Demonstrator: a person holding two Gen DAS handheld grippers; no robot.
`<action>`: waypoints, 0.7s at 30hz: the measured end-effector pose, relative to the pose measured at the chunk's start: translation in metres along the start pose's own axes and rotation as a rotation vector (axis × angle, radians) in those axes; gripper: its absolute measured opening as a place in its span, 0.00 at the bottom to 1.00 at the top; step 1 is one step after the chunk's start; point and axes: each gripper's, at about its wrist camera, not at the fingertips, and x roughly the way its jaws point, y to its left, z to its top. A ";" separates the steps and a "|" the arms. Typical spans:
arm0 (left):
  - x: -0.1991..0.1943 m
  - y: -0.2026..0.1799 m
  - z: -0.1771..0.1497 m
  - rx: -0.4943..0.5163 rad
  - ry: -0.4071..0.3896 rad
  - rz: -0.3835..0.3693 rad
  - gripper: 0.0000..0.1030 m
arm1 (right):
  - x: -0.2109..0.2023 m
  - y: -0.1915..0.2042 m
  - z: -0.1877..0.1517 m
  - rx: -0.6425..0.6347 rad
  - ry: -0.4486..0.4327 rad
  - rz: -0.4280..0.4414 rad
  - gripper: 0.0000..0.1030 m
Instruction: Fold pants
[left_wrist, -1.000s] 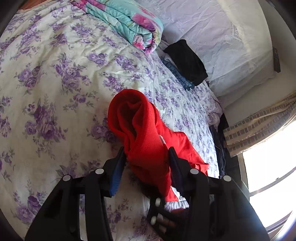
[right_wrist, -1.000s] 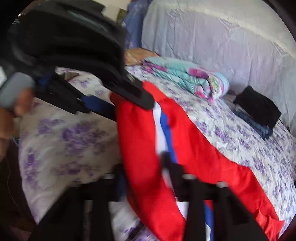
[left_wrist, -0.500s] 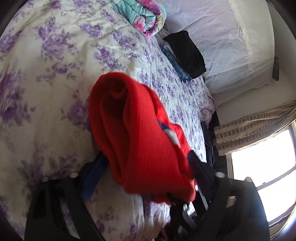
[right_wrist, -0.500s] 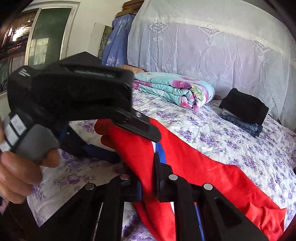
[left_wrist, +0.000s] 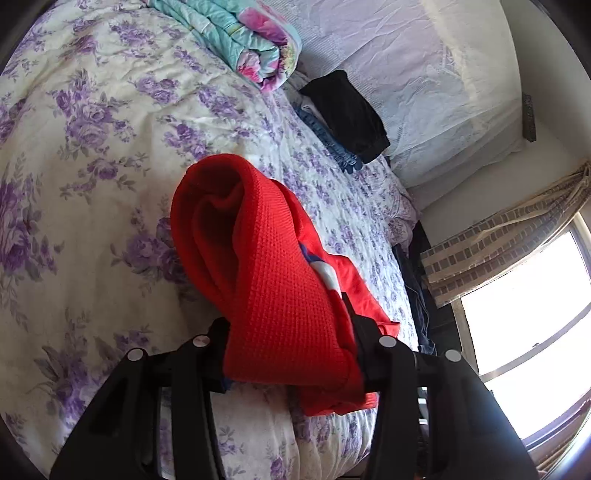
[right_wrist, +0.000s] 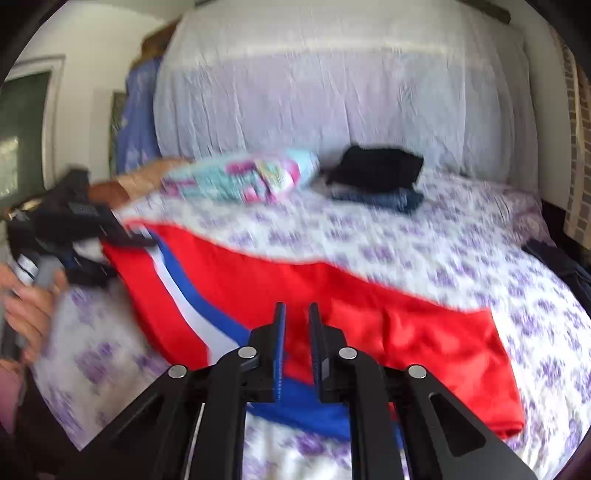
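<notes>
The red pants (right_wrist: 332, 295) with a white and blue side stripe lie across the near part of the floral bed. My left gripper (left_wrist: 288, 332) is shut on a bunched red end of the pants (left_wrist: 266, 266) and holds it above the bedspread; it shows at the left of the right wrist view (right_wrist: 92, 236), blurred. My right gripper (right_wrist: 295, 314) hovers just above the pants' near edge. Its fingers are a narrow gap apart and hold nothing.
The floral bedspread (left_wrist: 92, 166) covers the bed. A folded turquoise and pink blanket (right_wrist: 251, 177) and a stack of folded black and blue clothes (right_wrist: 376, 177) lie by the white-draped headboard (right_wrist: 332, 92). A window and checked curtain (left_wrist: 498, 251) are on the right.
My right gripper has let go of the pants and pulled back from them. My left gripper, still clamped on the red end, has moved away to the left.
</notes>
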 end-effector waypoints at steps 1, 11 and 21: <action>-0.001 -0.002 0.000 0.008 -0.005 -0.008 0.43 | 0.010 0.002 -0.008 -0.014 0.046 -0.004 0.10; -0.015 -0.070 -0.004 0.202 -0.025 -0.140 0.43 | 0.017 0.021 -0.029 -0.143 0.036 -0.100 0.10; 0.013 -0.089 -0.014 0.237 0.055 -0.142 0.43 | 0.017 0.014 -0.025 -0.110 0.033 -0.068 0.10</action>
